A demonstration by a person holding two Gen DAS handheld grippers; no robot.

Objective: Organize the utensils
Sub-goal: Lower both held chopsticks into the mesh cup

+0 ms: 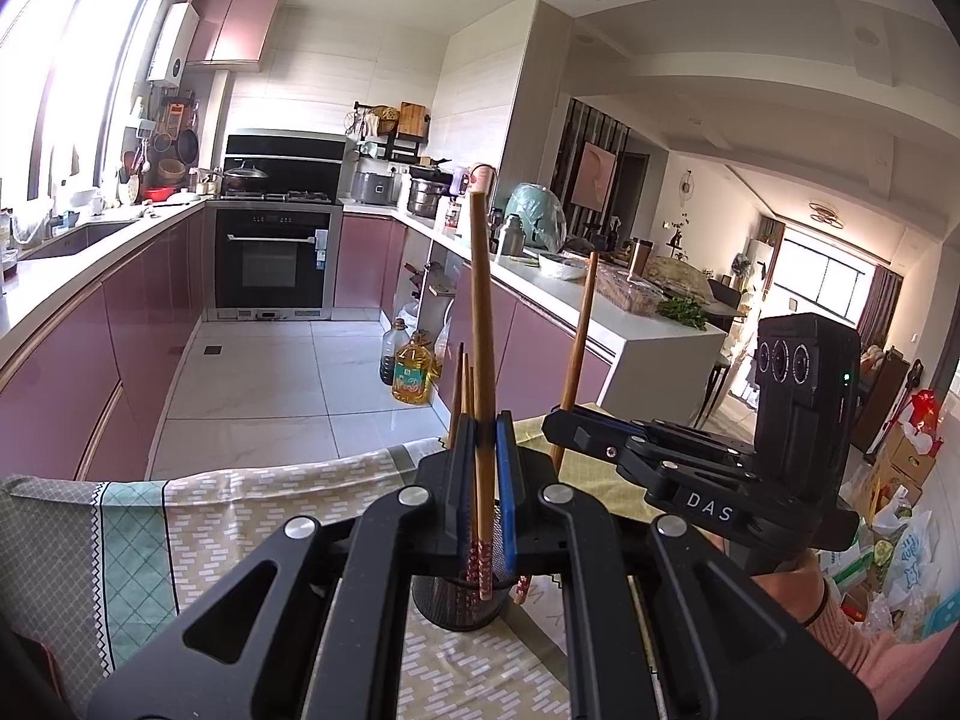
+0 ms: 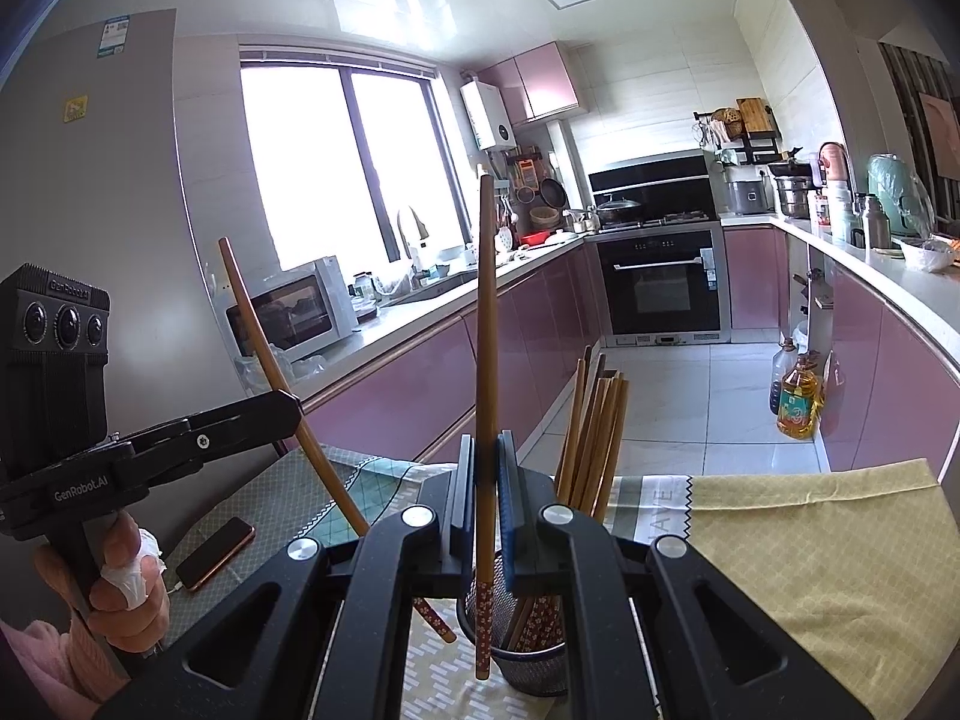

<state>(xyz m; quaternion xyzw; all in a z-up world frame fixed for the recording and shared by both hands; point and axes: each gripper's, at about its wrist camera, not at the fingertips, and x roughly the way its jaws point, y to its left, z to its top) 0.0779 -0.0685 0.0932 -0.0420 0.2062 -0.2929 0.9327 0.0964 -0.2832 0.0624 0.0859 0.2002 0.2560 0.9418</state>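
My left gripper (image 1: 483, 450) is shut on a brown wooden chopstick (image 1: 480, 300) held upright, its patterned red end just above a black mesh utensil cup (image 1: 456, 606). My right gripper (image 2: 485, 468) is shut on another chopstick (image 2: 485, 330), also upright, its patterned end beside the cup (image 2: 528, 666). Several chopsticks (image 2: 591, 438) stand in that cup. In the left wrist view the right gripper (image 1: 555, 420) shows at right with its chopstick (image 1: 579, 336). In the right wrist view the left gripper (image 2: 294, 405) shows at left with its chopstick (image 2: 270, 366) slanting.
The cup stands on a table with a patterned green and yellow cloth (image 2: 810, 540). A phone (image 2: 215, 552) lies on the cloth at left. Oil bottles (image 2: 798, 396) stand on the tiled floor. Pink kitchen counters (image 1: 90, 360) run along both sides.
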